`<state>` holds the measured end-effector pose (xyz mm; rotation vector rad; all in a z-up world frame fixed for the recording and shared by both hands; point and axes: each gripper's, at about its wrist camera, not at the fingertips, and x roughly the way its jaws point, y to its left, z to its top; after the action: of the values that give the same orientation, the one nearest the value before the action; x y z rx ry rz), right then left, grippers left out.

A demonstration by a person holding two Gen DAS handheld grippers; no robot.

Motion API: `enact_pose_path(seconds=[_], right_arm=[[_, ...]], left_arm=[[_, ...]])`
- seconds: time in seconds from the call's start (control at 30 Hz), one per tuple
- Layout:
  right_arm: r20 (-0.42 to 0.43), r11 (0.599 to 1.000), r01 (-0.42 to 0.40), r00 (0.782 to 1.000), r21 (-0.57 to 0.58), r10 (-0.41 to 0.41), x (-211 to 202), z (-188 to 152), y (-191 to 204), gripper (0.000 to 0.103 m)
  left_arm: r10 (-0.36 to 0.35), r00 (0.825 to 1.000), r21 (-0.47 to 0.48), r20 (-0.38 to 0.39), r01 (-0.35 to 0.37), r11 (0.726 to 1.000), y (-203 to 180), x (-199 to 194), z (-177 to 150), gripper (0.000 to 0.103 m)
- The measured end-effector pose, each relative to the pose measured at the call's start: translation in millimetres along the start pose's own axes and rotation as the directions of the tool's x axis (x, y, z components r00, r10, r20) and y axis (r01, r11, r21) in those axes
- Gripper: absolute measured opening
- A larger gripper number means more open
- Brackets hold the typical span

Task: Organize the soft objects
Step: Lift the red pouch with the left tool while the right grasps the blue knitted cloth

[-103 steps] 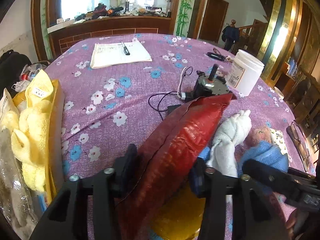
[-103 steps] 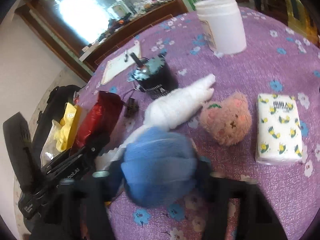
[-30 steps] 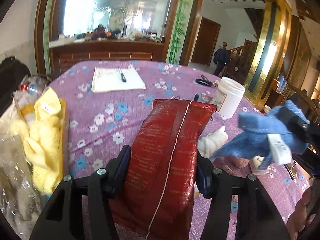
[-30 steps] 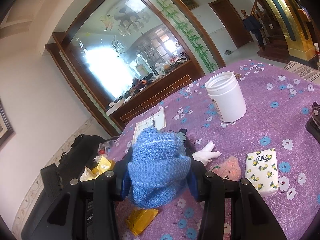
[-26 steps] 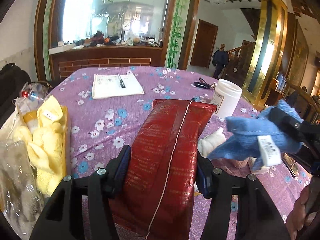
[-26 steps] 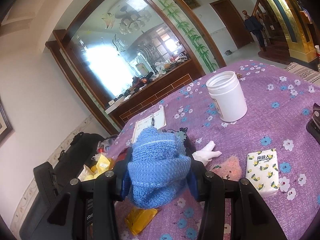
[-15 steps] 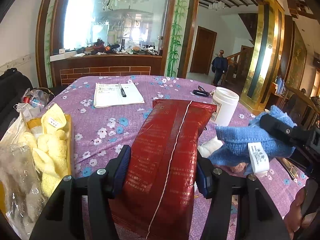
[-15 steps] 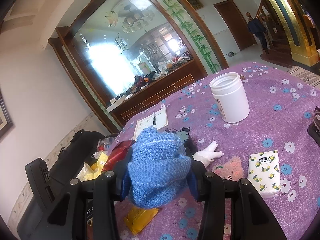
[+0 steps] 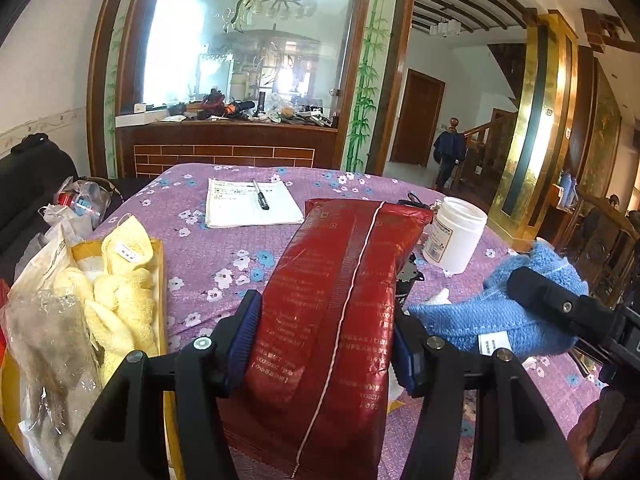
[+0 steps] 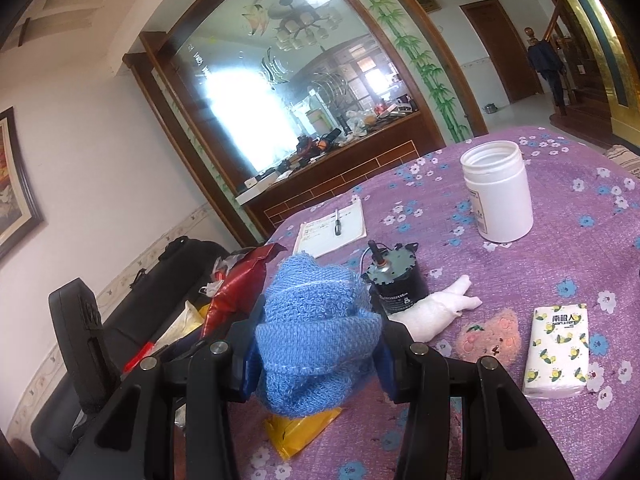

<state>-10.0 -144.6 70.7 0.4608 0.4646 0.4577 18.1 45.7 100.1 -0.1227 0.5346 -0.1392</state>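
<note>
My left gripper is shut on a red foil pouch and holds it above the purple flowered table. My right gripper is shut on a blue knitted cloth, also held in the air; the cloth also shows at the right of the left wrist view. A yellow towel lies in a yellow box at the table's left. A white rolled cloth, a pink plush toy and a tissue pack lie on the table.
A white jar, a black motor with a wire, a notepad with a pen and a yellow packet are on the table. Plastic bags sit at the left edge. A black bag lies beyond it.
Both grippers have risen and tilted up from the table with their loads. The red pouch and blue cloth stay gripped; the views now show more of the room.
</note>
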Motion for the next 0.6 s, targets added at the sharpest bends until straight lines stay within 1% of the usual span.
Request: enact_pose_path(seconds=[0.27, 0.5, 0.6], right_arm=[[-0.02, 1.0, -0.004, 1.0, -0.017, 0.003, 9, -3, 2, 0.05], [-0.006, 1.0, 0.013, 1.0, -0.027, -0.014, 10, -2, 0, 0.05], [-0.007, 0.999, 0.014, 1.0, -0.029, -0.014, 10, -2, 1, 0.05]], left_arm=[[0.015, 1.0, -0.007, 0.01, -0.015, 1.0, 3, -2, 0, 0.058], [0.042, 0.999, -0.016, 0.004, -0.042, 0.999, 9, 0, 0, 0.058], [0.054, 0.998, -0.029, 0.008, -0.054, 0.998, 11, -5, 2, 0.058]])
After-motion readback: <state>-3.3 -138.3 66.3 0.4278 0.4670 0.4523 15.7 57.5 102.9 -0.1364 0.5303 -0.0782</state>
